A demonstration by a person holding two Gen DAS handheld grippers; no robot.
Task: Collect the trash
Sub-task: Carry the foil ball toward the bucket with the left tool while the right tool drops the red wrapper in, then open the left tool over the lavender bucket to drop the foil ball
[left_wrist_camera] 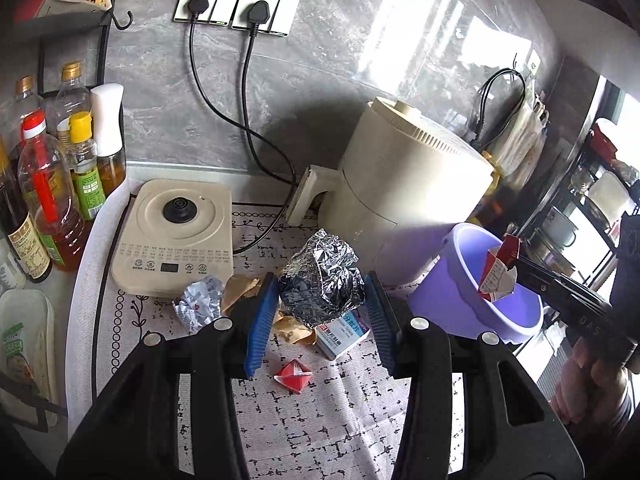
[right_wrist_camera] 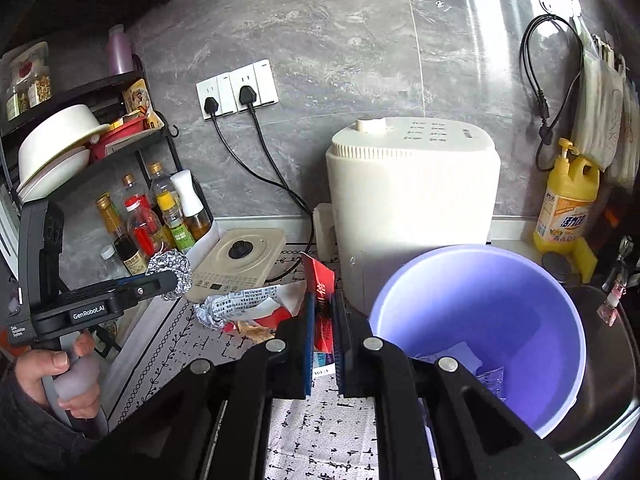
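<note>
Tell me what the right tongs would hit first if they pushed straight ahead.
Probably the cream appliance behind the purple bucket; depth is unclear. The right tongs are shut on a red wrapper.

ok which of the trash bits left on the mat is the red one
The small folded red paper, lying alone on the mat nearest the camera. The others still on the mat are a white crumpled wad, brown paper scraps and a blue and white box.

Left tongs (left_wrist_camera: 322, 312) half-spread, right tongs (right_wrist_camera: 322, 332) clamped
</note>
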